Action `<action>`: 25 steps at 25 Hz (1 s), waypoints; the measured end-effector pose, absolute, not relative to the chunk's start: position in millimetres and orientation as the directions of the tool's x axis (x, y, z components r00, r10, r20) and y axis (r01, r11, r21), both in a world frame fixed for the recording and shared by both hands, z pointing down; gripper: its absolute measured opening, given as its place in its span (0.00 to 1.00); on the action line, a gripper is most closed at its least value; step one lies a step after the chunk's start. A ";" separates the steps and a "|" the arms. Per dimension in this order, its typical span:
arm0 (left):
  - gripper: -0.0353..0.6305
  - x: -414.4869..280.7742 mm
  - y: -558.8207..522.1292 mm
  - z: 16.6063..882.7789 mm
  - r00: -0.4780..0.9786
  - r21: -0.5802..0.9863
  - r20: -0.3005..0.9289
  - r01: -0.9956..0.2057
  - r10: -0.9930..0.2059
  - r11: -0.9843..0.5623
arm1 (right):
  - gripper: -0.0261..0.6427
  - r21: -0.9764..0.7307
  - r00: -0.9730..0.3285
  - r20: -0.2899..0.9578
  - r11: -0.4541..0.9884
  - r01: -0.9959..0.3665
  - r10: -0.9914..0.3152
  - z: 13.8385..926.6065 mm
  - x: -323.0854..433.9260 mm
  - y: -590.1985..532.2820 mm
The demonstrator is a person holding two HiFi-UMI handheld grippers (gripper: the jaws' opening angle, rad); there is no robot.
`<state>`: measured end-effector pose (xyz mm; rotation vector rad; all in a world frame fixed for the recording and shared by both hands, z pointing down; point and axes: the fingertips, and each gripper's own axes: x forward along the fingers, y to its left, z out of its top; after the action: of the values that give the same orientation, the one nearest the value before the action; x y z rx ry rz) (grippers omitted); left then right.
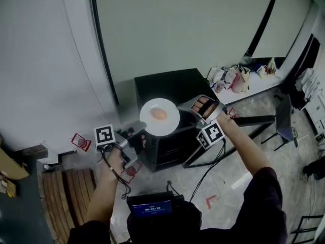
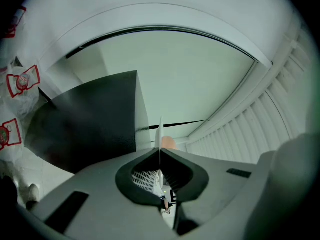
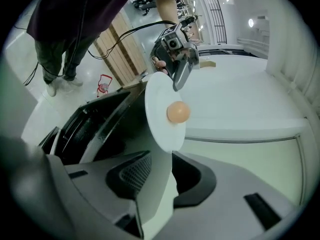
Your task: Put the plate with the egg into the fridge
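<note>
Carrying, head view: left tool (image 1: 142, 129) and right tool (image 1: 191, 109) pinch opposite rims of the plate (image 1: 159, 117). The egg (image 1: 159, 114) sits at its centre, above the black fridge (image 1: 167, 83), whose door state is unclear.
Left gripper view: jaws almost together on the thin rim.
Right gripper view: jaws partway apart, clamping the rim, with the egg just beyond.
Advice: keep the plate level and move both tools as one.

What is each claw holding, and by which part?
Both hold the white plate carrying the egg. The left claw pinches the rim on one side, and the right claw grips the opposite rim.
</note>
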<state>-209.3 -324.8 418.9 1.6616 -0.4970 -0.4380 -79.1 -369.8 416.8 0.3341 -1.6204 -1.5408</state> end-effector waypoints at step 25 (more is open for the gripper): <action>0.08 -134.3 -164.3 524.8 0.633 0.991 0.082 -0.133 -0.770 -0.003 | 0.25 0.838 -0.668 0.410 0.546 0.008 -0.620 495.0 0.1 -189.6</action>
<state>-134.3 -164.3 524.8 1.5185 -0.7871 -0.5932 0.1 -189.6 495.0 0.4921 -2.0685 -1.1259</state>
